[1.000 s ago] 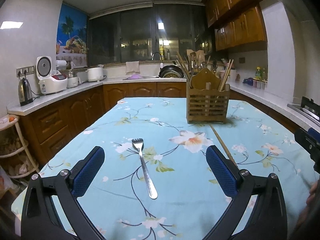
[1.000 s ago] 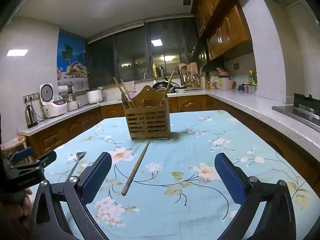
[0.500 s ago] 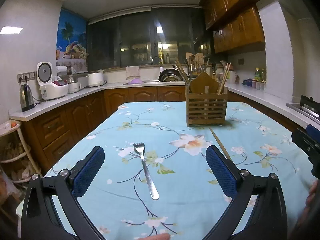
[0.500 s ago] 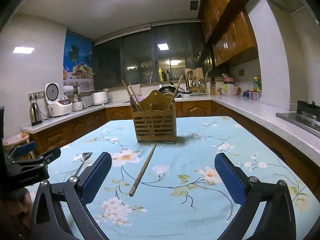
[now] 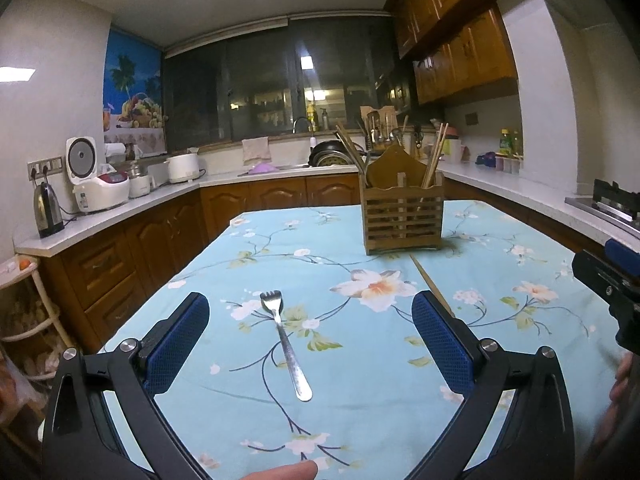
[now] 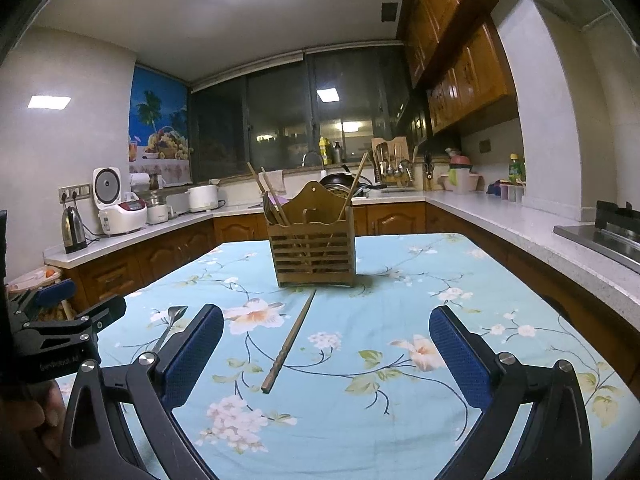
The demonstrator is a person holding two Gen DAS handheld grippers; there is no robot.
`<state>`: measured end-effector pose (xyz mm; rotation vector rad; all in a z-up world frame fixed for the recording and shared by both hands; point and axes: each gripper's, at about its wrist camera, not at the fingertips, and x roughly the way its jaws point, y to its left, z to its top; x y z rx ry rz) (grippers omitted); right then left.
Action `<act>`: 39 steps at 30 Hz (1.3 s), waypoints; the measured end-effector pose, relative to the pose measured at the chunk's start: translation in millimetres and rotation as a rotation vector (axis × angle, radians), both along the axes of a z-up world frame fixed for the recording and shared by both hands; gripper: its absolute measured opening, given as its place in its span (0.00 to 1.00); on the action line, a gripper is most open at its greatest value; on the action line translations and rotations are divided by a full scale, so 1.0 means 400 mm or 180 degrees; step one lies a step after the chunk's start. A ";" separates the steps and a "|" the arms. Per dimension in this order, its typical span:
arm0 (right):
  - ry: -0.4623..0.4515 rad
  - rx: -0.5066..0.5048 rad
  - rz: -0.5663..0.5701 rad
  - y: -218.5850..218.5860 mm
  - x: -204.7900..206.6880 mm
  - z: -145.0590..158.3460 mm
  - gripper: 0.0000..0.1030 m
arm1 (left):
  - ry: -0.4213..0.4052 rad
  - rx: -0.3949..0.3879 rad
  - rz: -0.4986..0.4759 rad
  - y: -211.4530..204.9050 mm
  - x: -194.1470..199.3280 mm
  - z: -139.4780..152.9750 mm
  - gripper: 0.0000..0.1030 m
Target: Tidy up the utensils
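Observation:
A metal fork lies on the floral tablecloth between the open fingers of my left gripper, tines pointing away. A wooden chopstick lies on the cloth in front of my right gripper, which is open and empty. The chopstick also shows in the left wrist view. A wooden slatted utensil holder stands upright further back, with several chopsticks in it; in the right wrist view it is just beyond the chopstick's far end. The fork's head shows at the left in the right wrist view.
The table carries a light blue flowered cloth. Kitchen counters with wooden cabinets run along the left, back and right walls. A kettle and a rice cooker stand on the left counter. A stove is at the right.
Both grippers have tilted up and drawn slightly nearer to the table's items; the fork and chopstick sit a little higher between the fingers. Nothing was grasped.

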<state>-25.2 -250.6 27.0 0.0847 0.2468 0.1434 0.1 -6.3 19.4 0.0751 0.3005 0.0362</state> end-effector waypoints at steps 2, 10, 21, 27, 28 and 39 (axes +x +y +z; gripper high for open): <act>-0.0002 0.0000 0.0000 -0.001 0.000 0.000 1.00 | 0.0012 -0.0023 -0.0003 0.003 0.001 0.000 1.00; 0.0008 -0.0009 0.0006 0.002 0.000 0.000 1.00 | 0.0015 -0.0052 0.0009 0.010 0.002 0.001 1.00; 0.0002 -0.0020 0.0026 0.002 -0.004 0.007 1.00 | 0.0006 -0.0046 0.0020 0.011 -0.002 0.000 1.00; 0.0002 -0.0021 0.0027 0.002 -0.004 0.007 1.00 | -0.0006 -0.0051 0.0032 0.010 -0.002 -0.001 1.00; 0.0001 -0.0023 0.0028 0.002 -0.004 0.007 1.00 | -0.0005 -0.0055 0.0031 0.009 -0.002 -0.001 1.00; -0.0022 -0.0012 0.0030 0.004 -0.005 0.010 1.00 | -0.0015 -0.0062 0.0034 0.004 -0.004 0.002 1.00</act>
